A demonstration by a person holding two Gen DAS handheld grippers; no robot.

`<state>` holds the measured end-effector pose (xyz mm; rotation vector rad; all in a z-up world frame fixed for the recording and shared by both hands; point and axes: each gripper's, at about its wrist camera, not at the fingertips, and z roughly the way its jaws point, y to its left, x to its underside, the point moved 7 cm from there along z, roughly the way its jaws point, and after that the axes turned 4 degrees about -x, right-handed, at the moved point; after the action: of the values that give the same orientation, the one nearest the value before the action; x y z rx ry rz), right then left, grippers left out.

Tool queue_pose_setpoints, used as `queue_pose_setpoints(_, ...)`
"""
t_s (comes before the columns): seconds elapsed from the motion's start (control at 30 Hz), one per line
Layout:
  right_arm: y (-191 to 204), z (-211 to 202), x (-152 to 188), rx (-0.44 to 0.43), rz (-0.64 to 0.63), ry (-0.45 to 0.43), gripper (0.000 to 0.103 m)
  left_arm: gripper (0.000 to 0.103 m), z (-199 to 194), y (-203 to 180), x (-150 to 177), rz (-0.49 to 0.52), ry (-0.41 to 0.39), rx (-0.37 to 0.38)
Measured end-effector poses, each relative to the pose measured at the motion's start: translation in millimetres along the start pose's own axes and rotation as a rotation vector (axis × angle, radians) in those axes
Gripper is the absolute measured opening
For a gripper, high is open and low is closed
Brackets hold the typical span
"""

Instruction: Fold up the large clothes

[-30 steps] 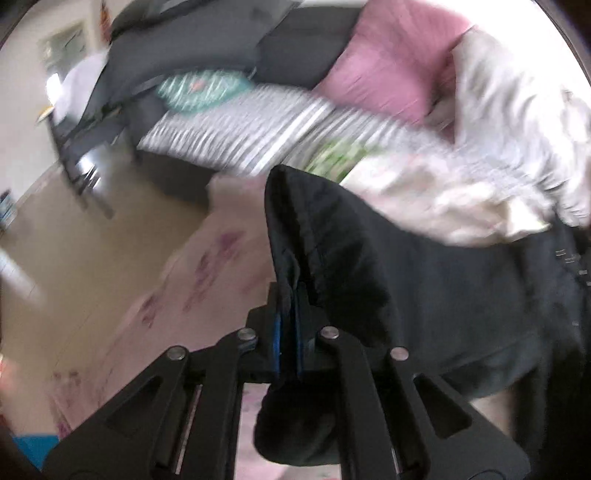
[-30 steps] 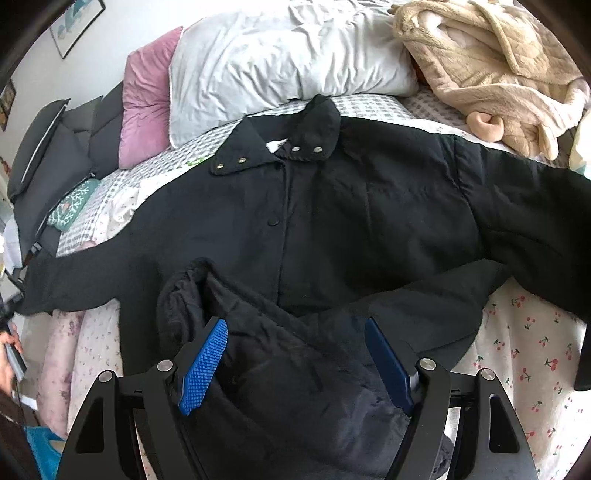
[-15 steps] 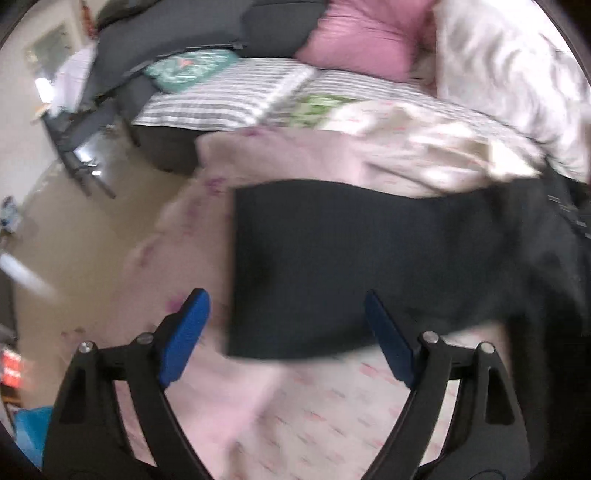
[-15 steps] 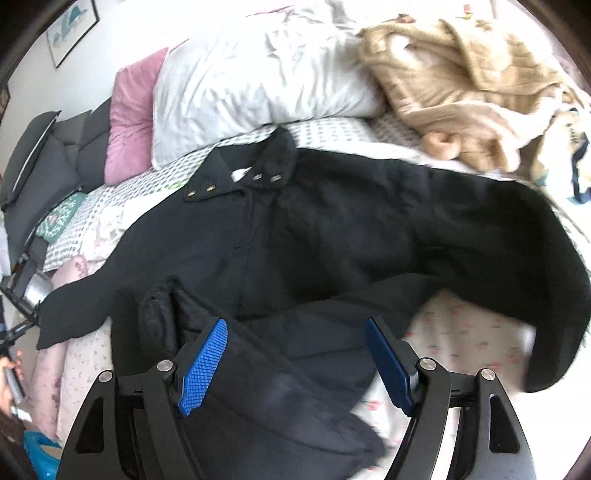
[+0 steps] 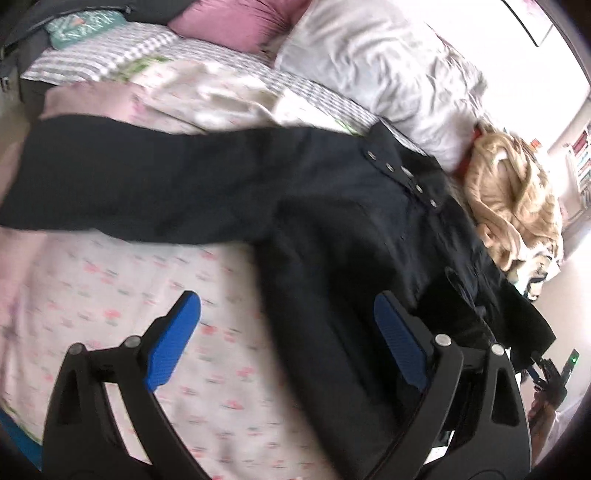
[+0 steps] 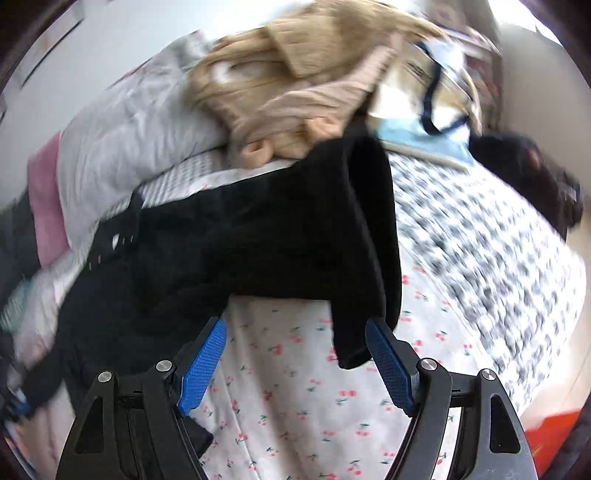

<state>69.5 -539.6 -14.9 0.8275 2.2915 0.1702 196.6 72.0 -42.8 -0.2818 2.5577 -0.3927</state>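
A large black jacket (image 5: 332, 221) lies spread on the bed, collar with metal snaps toward the pillows. Its left sleeve (image 5: 129, 184) stretches out flat to the left. My left gripper (image 5: 288, 339) is open and empty, above the sheet at the jacket's left side edge. In the right wrist view the jacket (image 6: 221, 251) shows with its right sleeve (image 6: 369, 240) bent down; the cuff hangs just in front of my right gripper (image 6: 295, 354), which is open and empty over the sheet.
The bed has a cherry-print sheet (image 6: 295, 406) and a checked cover (image 6: 480, 258). A beige knitted garment (image 6: 295, 81) and a white pillow (image 5: 369, 66) lie behind the jacket. A pink cushion (image 5: 240, 22) sits far left. A dark bag (image 6: 528, 173) lies at right.
My left gripper let go of the left sleeve, which now lies flat, and swung right toward the jacket body. My right gripper swung right from the hem toward the right sleeve cuff.
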Motion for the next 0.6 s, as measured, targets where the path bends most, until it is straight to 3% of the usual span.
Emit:
queue_pose_setpoints(0.1,-31.8,-3.6,-9.3,-0.008,0.083,-0.022,0.079,0.095,19.5,-16.3,16.8,0.029,0.033,-0.008)
queue_pose_setpoints(0.2,-59.2,4.5,-19.9,0.038,0.118,-0.024,0.079,0.095,39.1,-24.9,27.3,0.039,0.067,-0.032)
queue_pose_setpoints(0.3,-97.6,18.7,-23.0,0.072,0.237,-0.013,0.079,0.095,51.7,-33.1,36.2,0.048,0.097,-0.036)
queue_pose_setpoints(0.43,-137.3,33.7,-19.5,0.023,0.373,-0.017,0.079,0.095,60.1,-45.3,43.7,0.097,0.102,-0.053)
queue_pose_setpoints(0.6,-169.6,62.1,-30.8,0.060,0.408,-0.010,0.079,0.095,71.1,-50.0,45.5,0.102,0.107,-0.064)
